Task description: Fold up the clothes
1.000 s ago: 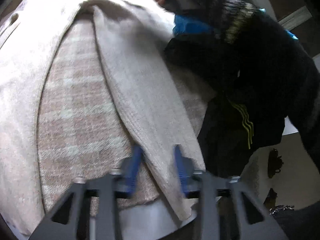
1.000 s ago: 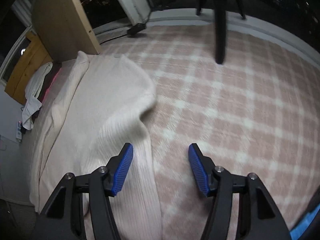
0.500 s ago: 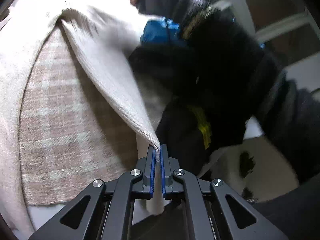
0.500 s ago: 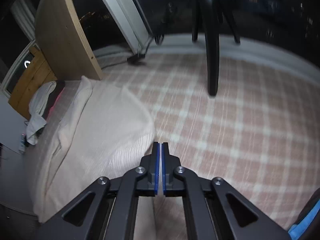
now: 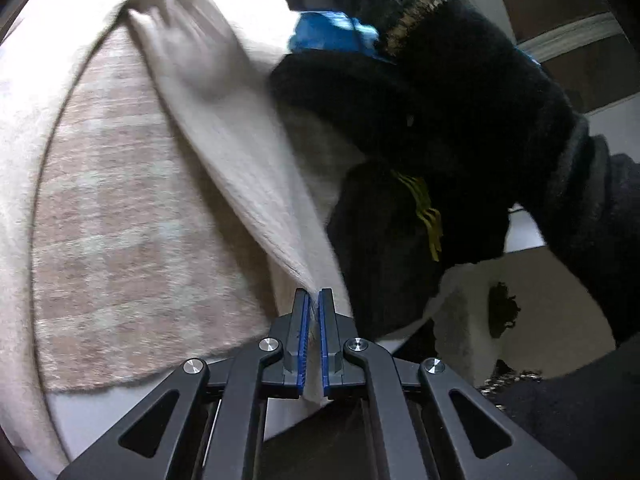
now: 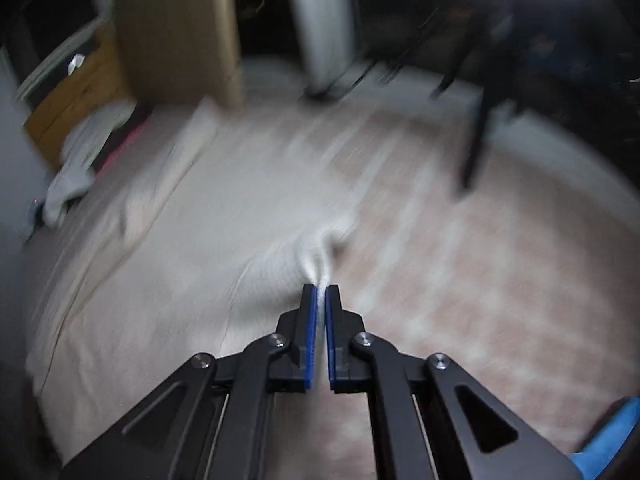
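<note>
A cream knit sweater [image 5: 236, 152] lies on a pink plaid blanket [image 5: 120, 216]. My left gripper [image 5: 314, 300] is shut on the sweater's edge and holds that strip lifted off the blanket. In the right wrist view the sweater [image 6: 208, 232] spreads to the left, blurred by motion. My right gripper [image 6: 321, 296] is shut on a pinched fold of the sweater and lifts it above the blanket [image 6: 480, 280].
The person's dark sleeve and body [image 5: 460, 128] fill the right of the left wrist view. A wooden panel [image 6: 180, 28], a wooden cabinet [image 6: 76, 100] and a white cloth [image 6: 76, 168] stand far left. A black tripod leg [image 6: 476, 136] rests on the blanket.
Both grippers were open a second ago and have closed on the sweater. Since then both have lifted their held edges; the right view has tilted up and blurred.
</note>
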`<state>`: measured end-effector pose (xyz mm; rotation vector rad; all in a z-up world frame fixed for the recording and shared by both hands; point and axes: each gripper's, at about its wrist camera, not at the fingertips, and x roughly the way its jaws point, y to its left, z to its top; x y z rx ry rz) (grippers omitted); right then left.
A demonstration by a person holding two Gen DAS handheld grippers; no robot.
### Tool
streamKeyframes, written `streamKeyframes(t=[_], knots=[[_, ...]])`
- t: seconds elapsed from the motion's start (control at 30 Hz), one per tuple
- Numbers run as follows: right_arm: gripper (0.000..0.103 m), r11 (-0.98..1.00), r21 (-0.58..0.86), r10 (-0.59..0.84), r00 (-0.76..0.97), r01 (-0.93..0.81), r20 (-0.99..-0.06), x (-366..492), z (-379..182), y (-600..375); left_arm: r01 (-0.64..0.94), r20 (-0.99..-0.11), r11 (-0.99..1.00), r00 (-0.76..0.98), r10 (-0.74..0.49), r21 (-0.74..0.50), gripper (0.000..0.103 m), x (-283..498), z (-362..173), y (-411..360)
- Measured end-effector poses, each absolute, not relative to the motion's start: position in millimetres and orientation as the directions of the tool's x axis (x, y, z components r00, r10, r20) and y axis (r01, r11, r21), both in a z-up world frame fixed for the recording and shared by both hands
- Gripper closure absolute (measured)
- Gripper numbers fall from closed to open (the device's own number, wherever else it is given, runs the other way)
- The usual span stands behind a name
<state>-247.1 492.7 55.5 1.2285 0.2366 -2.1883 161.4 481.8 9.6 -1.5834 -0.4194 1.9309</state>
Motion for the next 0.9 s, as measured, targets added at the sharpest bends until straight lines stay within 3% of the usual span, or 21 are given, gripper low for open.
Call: streamKeyframes(t=[0.07,0.13,0.2,0.33,0.47,0.57,0.7,0.77,0.8,0.83,0.9], knots=[[0.098,-0.809,0.163,-0.422,-0.366,0.565,-0.83,-253,61,500,-0.249,-0.798,-0.793,-0.107,0.593,-0.556,0.1,160,9,483],[0.088,-0.809,0.167,-0.4,-0.32,0.563,-0.859,-251,61,506,-0.235,-0.818,-0.816,-0.116,0.564,-0.529,0.099,161,8,480],[0.064,-0.813,0.14,-0.358,-0.295,0.565,-0.886,-242,61,513,-0.221,-0.837,-0.841,-0.144,0.528,-0.493,0.097,164,15,470],[0.063,-0.799,0.278,-0.439,-0.2,0.533,-0.876,-225,63,543,-0.262,-0.825,-0.838,-0.195,0.531,-0.478,0.072,170,38,472],[0.063,-0.834,0.287,-0.414,-0.191,0.471,-0.89,-209,61,574,-0.398,-0.825,-0.807,-0.179,0.535,-0.437,0.068,165,44,514],[0.063,-0.845,0.289,-0.41,-0.197,0.45,-0.891,-202,60,584,-0.465,-0.883,-0.829,-0.181,0.432,-0.31,0.062,155,28,549],[0.062,-0.844,0.29,-0.412,-0.201,0.451,-0.888,-192,61,588,-0.538,-0.928,-0.83,-0.216,0.305,-0.148,0.063,153,2,564],[0.061,-0.84,0.294,-0.421,-0.206,0.456,-0.883,-190,60,585,-0.576,-0.925,-0.809,-0.238,0.298,-0.112,0.071,154,0,564],[0.06,-0.837,0.302,-0.428,-0.203,0.456,-0.881,-193,59,581,-0.583,-0.925,-0.805,-0.238,0.297,-0.109,0.085,153,-1,563],[0.059,-0.834,0.31,-0.435,-0.198,0.456,-0.878,-195,57,578,-0.568,-0.923,-0.809,-0.213,0.32,-0.149,0.096,148,-1,557],[0.058,-0.834,0.317,-0.435,-0.186,0.452,-0.881,-204,48,568,-0.486,-0.896,-0.826,-0.169,0.41,-0.286,0.097,136,3,533]])
